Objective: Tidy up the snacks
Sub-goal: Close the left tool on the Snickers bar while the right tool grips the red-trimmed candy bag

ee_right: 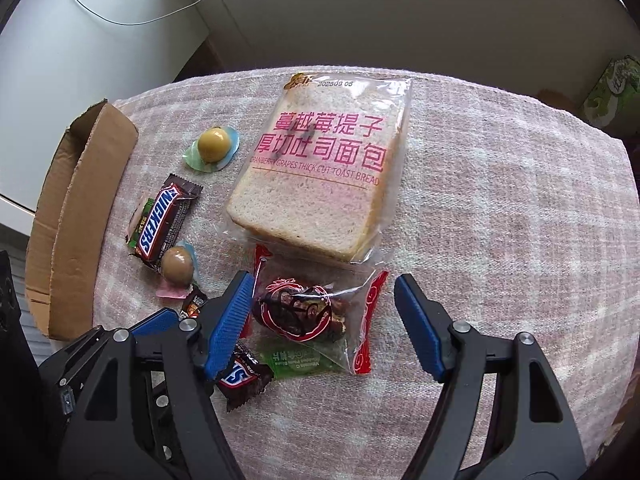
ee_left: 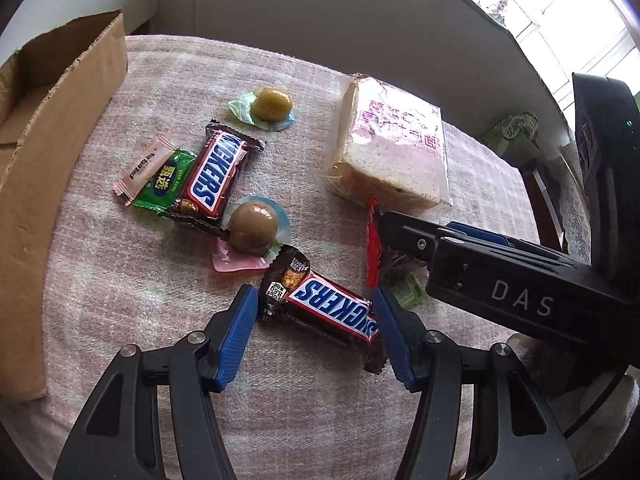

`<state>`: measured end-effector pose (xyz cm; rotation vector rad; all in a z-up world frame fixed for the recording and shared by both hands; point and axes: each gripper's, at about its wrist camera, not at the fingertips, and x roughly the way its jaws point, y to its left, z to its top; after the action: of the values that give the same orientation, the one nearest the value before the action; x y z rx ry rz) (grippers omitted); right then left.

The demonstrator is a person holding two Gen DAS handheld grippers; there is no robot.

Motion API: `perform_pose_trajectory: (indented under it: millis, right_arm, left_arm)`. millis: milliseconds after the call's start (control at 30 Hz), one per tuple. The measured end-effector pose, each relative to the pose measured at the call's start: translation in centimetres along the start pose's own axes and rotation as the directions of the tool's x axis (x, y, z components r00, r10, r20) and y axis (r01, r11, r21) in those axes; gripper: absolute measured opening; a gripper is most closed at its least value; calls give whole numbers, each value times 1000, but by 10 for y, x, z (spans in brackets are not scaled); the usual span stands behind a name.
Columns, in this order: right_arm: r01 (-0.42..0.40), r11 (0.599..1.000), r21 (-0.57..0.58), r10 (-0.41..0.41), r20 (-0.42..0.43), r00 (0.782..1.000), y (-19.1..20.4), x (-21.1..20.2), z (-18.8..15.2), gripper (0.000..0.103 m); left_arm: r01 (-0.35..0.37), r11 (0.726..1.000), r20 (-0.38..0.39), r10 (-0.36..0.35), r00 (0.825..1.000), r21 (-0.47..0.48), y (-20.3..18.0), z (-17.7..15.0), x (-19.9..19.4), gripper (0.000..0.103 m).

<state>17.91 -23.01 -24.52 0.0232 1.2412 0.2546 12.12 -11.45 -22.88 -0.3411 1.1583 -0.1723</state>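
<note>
My left gripper (ee_left: 314, 322) is open, its blue pads on either side of a Snickers bar (ee_left: 324, 308) lying on the cloth. My right gripper (ee_right: 324, 316) is open around a clear red-edged packet of dried fruit (ee_right: 304, 312) that lies over a green sachet (ee_right: 304, 362). The same Snickers bar (ee_right: 240, 378) shows under my right gripper's left finger. A second Snickers bar (ee_left: 214, 174) lies on a green packet (ee_left: 166, 178) and a pink sachet (ee_left: 146, 162). Two round wrapped sweets (ee_left: 274, 105) (ee_left: 254, 226) and a bag of toast bread (ee_right: 320, 178) lie nearby.
An open cardboard box (ee_left: 52, 152) stands at the left edge of the cloth-covered table (ee_right: 500, 220). A green pack (ee_right: 612, 92) sits at the far right. Walls and a cable are behind the table.
</note>
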Motion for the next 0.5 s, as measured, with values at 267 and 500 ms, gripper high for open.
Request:
perform_pose_trajectory:
  millis: [267, 500]
  right_arm:
    - [-5, 998, 58, 5, 0, 1000, -28, -5, -5, 71]
    - [-4, 998, 64, 4, 3, 1000, -38, -10, -15, 69]
  left_arm:
    - [-114, 985, 65, 106, 992, 130, -29, 5, 20, 56]
    - [-81, 984, 84, 68, 994, 162, -24, 0, 17, 45]
